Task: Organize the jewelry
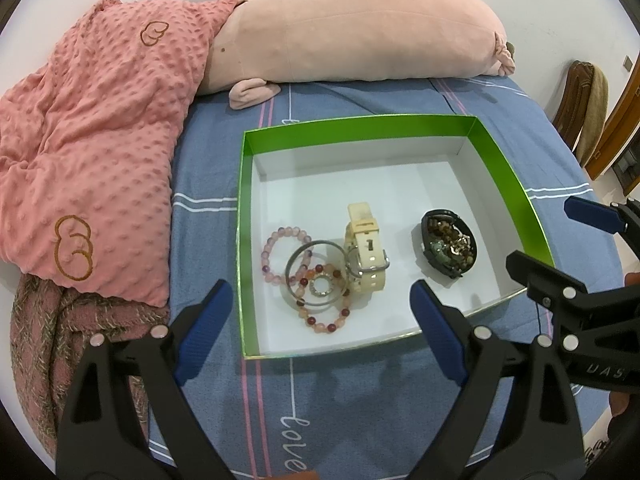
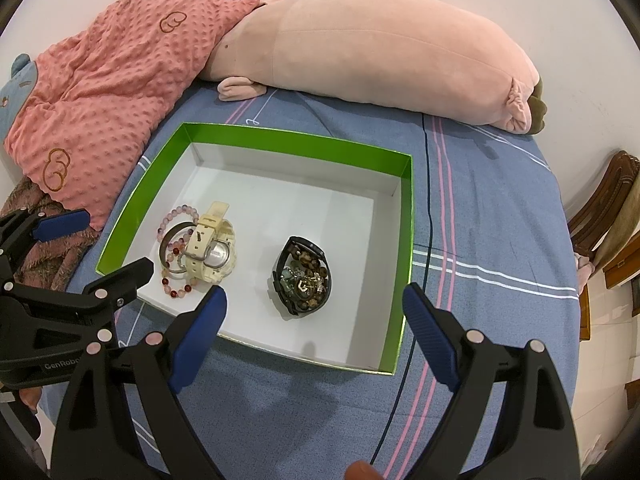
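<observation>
A green-walled box (image 1: 245, 240) (image 2: 404, 240) with a white floor lies on the blue bedsheet. Inside it at the left lie pink and red bead bracelets (image 1: 280, 246) (image 2: 176, 284), a metal bangle (image 1: 316, 302) (image 2: 168, 246) and a cream watch (image 1: 366, 252) (image 2: 212, 250). A black watch holding a heap of small jewelry (image 1: 450, 246) (image 2: 304, 276) lies further right. My left gripper (image 1: 320, 312) (image 2: 76, 240) is open and empty above the box's near edge. My right gripper (image 2: 314, 312) (image 1: 560, 236) is open and empty, above the box's near right part.
A pink dotted blanket (image 1: 92, 152) (image 2: 108, 92) lies left of the box. A long pink plush pillow (image 1: 360, 28) (image 2: 372, 48) lies behind it. A wooden chair (image 1: 588, 108) (image 2: 608, 216) stands past the bed's right edge.
</observation>
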